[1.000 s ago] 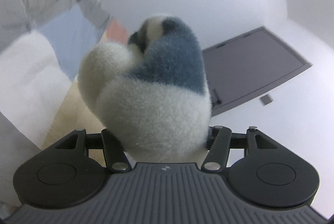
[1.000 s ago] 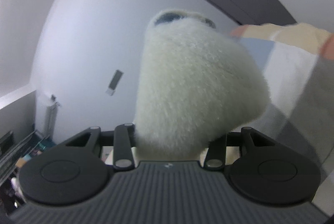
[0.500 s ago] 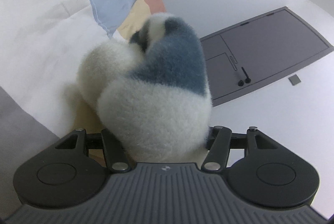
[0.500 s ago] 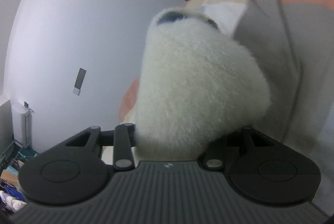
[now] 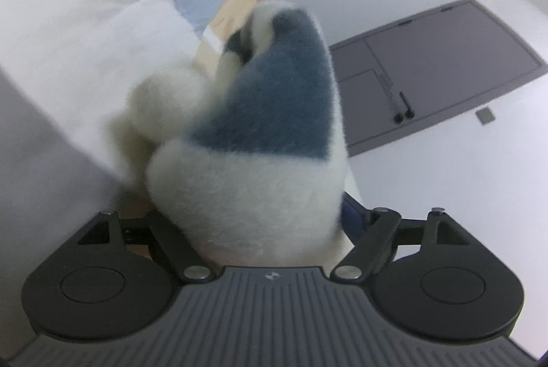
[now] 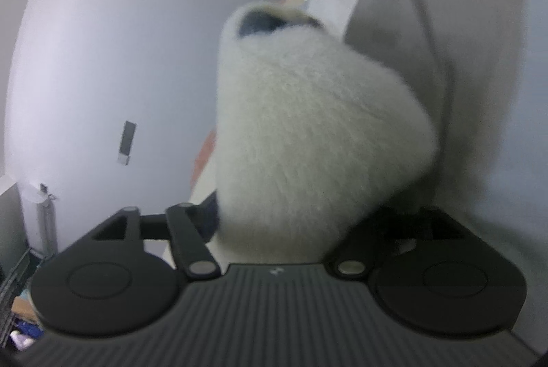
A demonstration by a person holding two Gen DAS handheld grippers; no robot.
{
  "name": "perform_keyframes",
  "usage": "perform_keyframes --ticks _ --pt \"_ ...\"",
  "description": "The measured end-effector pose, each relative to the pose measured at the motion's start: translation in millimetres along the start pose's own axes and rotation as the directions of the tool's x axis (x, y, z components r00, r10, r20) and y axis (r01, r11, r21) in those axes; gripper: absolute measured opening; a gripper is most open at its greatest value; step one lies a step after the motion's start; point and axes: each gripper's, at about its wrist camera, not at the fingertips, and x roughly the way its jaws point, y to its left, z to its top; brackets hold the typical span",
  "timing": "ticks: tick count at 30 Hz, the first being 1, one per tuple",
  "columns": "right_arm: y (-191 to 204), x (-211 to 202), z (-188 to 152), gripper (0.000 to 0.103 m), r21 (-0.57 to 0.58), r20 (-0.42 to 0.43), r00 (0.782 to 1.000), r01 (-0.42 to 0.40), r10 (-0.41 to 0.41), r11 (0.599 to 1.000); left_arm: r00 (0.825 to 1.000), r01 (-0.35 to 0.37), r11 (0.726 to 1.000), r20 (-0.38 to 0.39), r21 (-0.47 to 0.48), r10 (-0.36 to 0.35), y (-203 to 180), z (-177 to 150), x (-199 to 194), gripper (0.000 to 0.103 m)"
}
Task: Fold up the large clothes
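A fluffy white fleece garment with a blue-grey patch [image 5: 239, 195] bulges up between the fingers of my left gripper [image 5: 274, 100] and hides them; only a dark blue finger base [image 5: 354, 218] shows beside it. Its jaws are opening with the fleece still between them. In the right wrist view the same white fleece [image 6: 308, 144] fills the gap of my right gripper [image 6: 281, 100], whose jaws are also opening around it. Its fingertips are buried; a dark finger base [image 6: 209, 216] shows at the left. Both linkages stand spread wide.
A colour-block cloth in white, light blue, yellow, pink and grey [image 5: 85, 24] lies left of the left gripper, and its grey part [image 6: 462, 93] fills the right of the right wrist view. Behind are a white wall, a grey panel [image 5: 438, 76] and a wall switch [image 5: 485, 116].
Both grippers have sunk with the fleece, so the colour-block cloth now fills more of each view. Both linkages have spread wider, and a finger base now shows beside the fleece in each view.
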Motion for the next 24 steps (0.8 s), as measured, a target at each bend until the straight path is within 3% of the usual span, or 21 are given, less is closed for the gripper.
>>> perform_keyframes --ticks 3,7,12,15,21,24 --pt "3 -18 -9 0.073 0.003 -0.003 1.0 0.021 -0.021 1.0 0.999 -0.036 0.999 -0.024 0.029 0.037 0 1 -18 0.082" --pt "18 -49 -20 0.073 -0.048 -0.004 0.999 0.054 -0.054 0.997 0.995 -0.099 0.989 0.002 0.114 0.099 -11 5 -53 0.082" --pt "49 -92 -31 0.073 -0.127 0.018 0.999 0.041 -0.039 0.991 0.989 -0.147 0.955 0.05 0.257 0.139 -51 7 -101 0.081" --pt "78 -118 -36 0.073 -0.191 0.041 0.999 0.014 -0.006 0.982 0.989 -0.147 0.926 0.08 0.347 0.127 -85 4 -131 0.081" --pt "153 -170 -52 0.073 -0.363 0.078 0.993 -0.05 0.084 0.931 0.989 -0.139 0.842 0.121 0.521 0.088 -157 -20 -191 0.081" --pt "185 -194 -64 0.073 -0.423 0.063 0.991 -0.08 0.117 0.903 0.985 -0.163 0.771 0.149 0.616 0.089 -191 -38 -218 0.082"
